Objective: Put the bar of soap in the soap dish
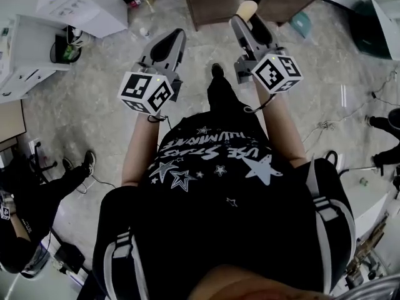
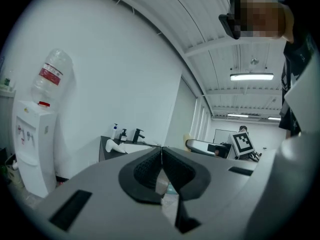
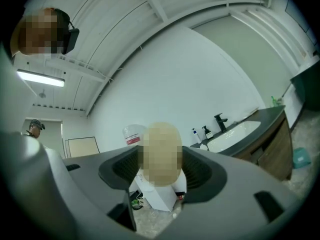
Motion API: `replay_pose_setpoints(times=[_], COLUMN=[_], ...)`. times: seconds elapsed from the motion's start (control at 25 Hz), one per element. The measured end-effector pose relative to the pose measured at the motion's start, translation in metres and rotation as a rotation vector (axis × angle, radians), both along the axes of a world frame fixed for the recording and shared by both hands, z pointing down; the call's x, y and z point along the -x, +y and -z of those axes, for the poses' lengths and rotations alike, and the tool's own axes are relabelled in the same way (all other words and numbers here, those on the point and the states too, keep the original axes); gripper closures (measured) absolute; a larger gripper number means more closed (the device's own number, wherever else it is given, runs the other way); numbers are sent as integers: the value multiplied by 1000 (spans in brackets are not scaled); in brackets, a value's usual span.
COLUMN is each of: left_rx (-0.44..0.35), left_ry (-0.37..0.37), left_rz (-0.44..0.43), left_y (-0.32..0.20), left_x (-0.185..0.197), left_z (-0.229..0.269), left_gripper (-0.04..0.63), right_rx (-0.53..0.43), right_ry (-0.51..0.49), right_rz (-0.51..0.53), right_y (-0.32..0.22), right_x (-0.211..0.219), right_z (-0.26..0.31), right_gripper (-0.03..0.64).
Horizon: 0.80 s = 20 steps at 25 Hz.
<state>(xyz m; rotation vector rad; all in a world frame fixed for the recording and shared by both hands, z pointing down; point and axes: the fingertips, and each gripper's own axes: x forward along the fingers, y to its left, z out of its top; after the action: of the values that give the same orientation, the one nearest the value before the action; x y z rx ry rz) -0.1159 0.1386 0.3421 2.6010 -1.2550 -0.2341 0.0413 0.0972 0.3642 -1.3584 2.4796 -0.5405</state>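
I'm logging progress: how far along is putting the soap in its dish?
Done: the bar of soap is picked up, gripped in the right hand-held gripper. In hand: it is held level above the floor, away from the sink counter. Left: reaching a soap dish, which I cannot make out, and setting it in.

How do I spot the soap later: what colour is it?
Pale cream. The soap shows best in the head view.

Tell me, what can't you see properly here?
- Bar of soap: right gripper view, a mosaic patch blurs it.
- Soap dish: none can be made out; things by the sink in the left gripper view are too small.
- Cabinet: head view, cut off by the top edge.
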Motion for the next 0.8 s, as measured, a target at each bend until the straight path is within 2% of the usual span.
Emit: replay_pose_setpoints(times=[0.32,0.48,0.8], left_rx=[23,25,46], left_ry=[-6,-32,-72], left_rz=[53,64,109], left_y=[-98,-142,-213], left_x=[-12,-26,-62], left_z=[0,3,4], left_gripper=[583,583,583], right_rx=[24,34,37], right_ry=[13,15,56], right_rz=[64,85,159], right_y=[-104,-149,-214], right_x=[-4,-15,-42], right_z=[-5,-4,-5], right_gripper=[364,364,364])
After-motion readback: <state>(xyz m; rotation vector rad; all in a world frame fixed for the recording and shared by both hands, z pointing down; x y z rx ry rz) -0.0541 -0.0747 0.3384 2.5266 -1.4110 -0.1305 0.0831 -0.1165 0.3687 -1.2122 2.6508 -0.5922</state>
